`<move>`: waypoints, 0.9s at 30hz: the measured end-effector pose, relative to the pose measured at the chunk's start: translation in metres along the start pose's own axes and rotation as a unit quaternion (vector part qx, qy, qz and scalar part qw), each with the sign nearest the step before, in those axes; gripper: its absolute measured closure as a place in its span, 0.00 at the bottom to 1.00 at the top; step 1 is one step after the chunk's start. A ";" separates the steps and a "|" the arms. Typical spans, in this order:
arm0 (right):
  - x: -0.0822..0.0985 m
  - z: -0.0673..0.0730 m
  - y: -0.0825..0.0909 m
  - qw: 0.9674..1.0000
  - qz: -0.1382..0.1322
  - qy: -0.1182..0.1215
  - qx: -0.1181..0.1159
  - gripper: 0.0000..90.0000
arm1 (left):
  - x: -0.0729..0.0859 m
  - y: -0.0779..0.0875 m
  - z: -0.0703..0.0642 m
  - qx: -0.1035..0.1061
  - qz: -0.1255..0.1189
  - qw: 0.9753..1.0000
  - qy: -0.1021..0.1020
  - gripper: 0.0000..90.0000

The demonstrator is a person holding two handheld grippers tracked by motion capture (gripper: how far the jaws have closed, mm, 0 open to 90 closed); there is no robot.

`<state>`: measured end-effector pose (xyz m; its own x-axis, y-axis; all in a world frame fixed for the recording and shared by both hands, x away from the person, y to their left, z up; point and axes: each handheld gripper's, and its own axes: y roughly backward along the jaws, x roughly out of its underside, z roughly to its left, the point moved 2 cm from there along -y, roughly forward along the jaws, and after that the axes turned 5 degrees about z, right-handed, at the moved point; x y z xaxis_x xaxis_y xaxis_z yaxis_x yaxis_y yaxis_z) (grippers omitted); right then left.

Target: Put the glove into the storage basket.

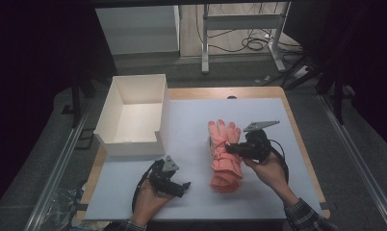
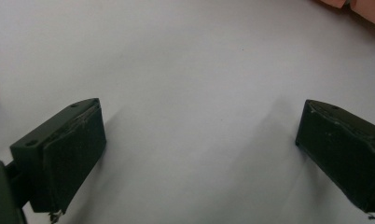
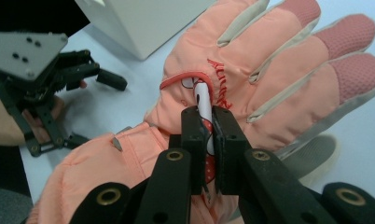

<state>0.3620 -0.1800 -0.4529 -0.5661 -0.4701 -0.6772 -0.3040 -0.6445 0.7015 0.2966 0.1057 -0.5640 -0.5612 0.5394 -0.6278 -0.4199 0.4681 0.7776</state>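
Right gripper clamped on a white strap tab sewn to the back of an orange glove; jaws nearly together, the tab pinched flat between them and rising just past their tips. Seen from above, same gripper held sideways over the middle of the glove, pointing toward the other hand, with its grey plate just behind and above. Glove lying flat on the white table directly under these jaws, fingers stretched away from the person, cuff bunched up on the near side. Beneath it, beyond the right-hand jaw in the right gripper view, a grey edge of what looks like a second glove.

Left gripper resting low on the table, well apart from the glove, jaws spread wide with nothing but bare white tabletop between them. In the left gripper view, a corner of the glove far ahead and off beyond the right-hand jaw. White box, open on top, standing ahead of this gripper, on the side away from the glove.
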 end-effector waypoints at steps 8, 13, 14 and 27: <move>0.019 0.001 -0.015 1.000 0.011 0.009 0.021 0.89 | 0.000 0.000 0.000 0.000 -0.001 1.000 0.000 0.02; 0.027 0.000 -0.024 0.999 0.006 0.015 0.035 0.82 | 0.000 0.000 0.000 0.000 -0.001 1.000 0.000 0.02; 0.029 0.000 -0.025 0.999 0.005 0.018 0.039 0.80 | 0.000 0.000 0.000 0.000 -0.001 1.000 0.000 0.02; 0.022 0.001 -0.003 0.998 -0.015 0.039 0.055 0.60 | 0.000 0.000 0.000 0.000 -0.001 1.000 0.000 0.02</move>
<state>0.3498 -0.1873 -0.4697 -0.4955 -0.5005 -0.7099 -0.4048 -0.5900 0.6986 0.2967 0.1055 -0.5641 -0.5595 0.5388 -0.6298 -0.4214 0.4694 0.7760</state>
